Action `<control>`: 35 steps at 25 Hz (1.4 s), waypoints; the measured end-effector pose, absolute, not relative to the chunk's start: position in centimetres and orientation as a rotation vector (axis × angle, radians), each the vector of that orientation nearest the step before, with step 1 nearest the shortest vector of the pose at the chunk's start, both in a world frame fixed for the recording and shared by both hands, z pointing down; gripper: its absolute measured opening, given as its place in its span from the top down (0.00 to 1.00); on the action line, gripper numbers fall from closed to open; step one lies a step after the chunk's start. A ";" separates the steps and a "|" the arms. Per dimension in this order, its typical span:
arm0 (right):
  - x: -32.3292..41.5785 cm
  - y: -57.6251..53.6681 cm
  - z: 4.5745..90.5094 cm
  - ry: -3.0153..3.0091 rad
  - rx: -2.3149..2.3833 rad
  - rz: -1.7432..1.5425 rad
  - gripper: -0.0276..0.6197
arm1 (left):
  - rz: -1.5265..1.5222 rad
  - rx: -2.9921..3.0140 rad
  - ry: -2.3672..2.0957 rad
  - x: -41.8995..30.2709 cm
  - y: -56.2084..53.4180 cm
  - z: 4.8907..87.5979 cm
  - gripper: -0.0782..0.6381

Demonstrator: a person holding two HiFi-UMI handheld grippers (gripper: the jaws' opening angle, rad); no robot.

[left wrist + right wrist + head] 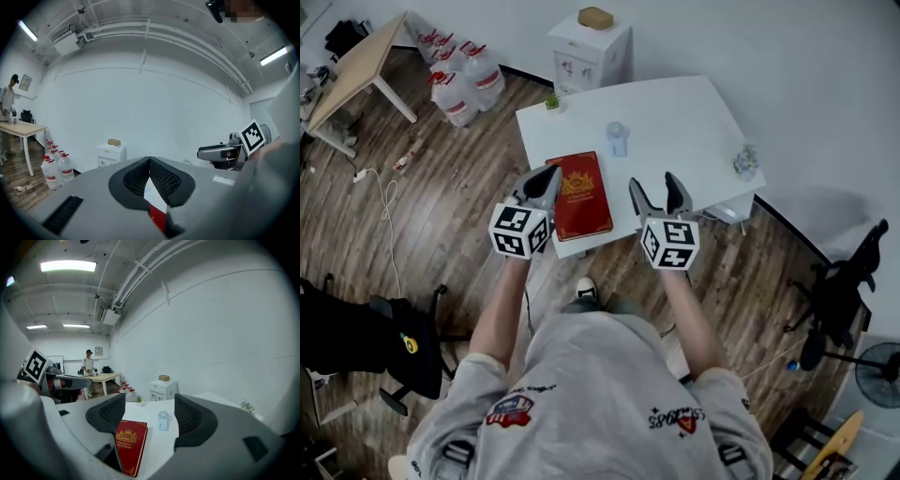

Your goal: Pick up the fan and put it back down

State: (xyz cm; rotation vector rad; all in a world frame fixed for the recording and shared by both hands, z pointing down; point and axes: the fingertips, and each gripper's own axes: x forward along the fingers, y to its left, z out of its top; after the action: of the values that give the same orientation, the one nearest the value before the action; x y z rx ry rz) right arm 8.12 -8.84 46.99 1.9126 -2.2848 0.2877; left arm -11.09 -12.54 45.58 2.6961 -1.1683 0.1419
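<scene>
Fan [617, 138] looks small, light, tippy plastic; grasp its body gently. Right gripper [653, 184] stands agape, left gripper [550, 172] pinched together, empty.

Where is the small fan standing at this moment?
In the head view the fan stands on the white table, close to the far right corner of the red book, ahead of the open right claw, which does not touch it.
</scene>
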 end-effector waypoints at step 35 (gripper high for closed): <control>7.2 -34.8 61.6 -2.329 1.410 0.559 0.45 | 0.233 2.384 -1.598 -12.3 -27.9 48.7 0.88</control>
State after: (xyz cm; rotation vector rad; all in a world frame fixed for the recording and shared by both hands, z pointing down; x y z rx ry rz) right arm 7.23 -34.85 61.58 1.4104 -2.3294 0.5589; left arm -12.33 -27.91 48.65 2.3839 -1.5985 0.2331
